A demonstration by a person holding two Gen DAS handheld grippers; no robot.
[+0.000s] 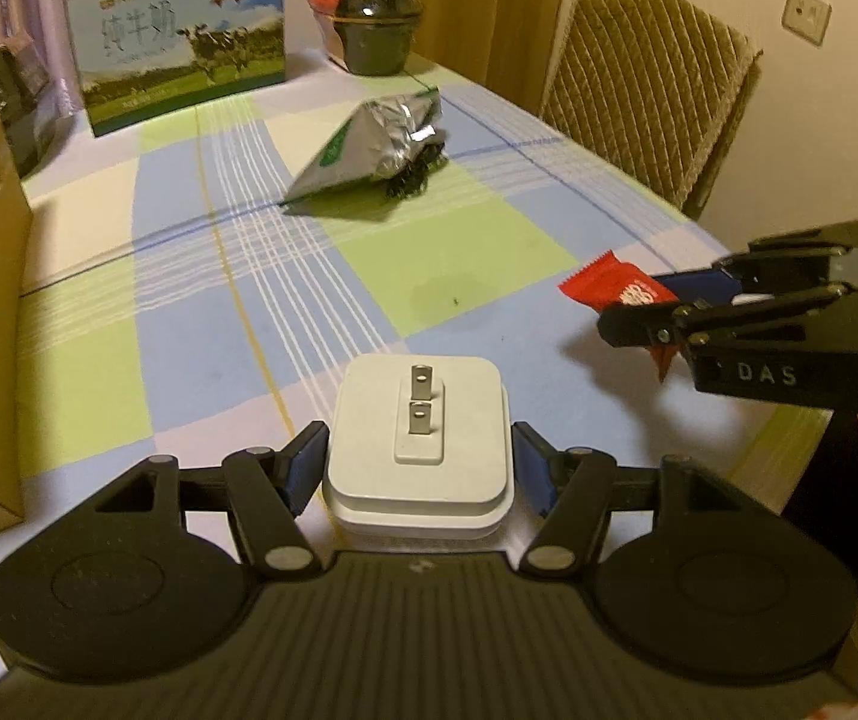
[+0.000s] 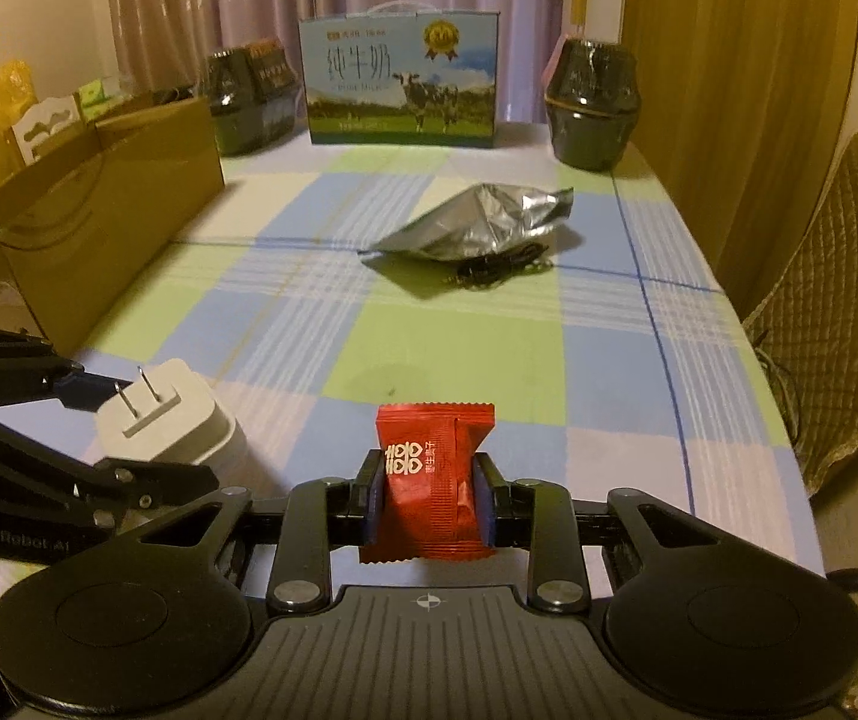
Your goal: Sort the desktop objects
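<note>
Left tool point(image 1: 420, 465) clamps white plug adapter point(image 1: 420, 444); right tool point(image 2: 429, 498) pinches red candy packet point(image 2: 432, 480), both above checked worktop point(image 2: 489, 330).

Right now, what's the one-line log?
left gripper: holds white plug | right gripper: holds red candy | foil bag: on table

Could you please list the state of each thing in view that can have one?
Left gripper: shut on the white charger.
White charger: held, prongs up.
Right gripper: shut on the red candy packet.
Red candy packet: held upright, sealed.
Foil bag: lying crumpled on the tablecloth.
Cardboard box: open on top.
Milk carton: upright, closed.
</note>
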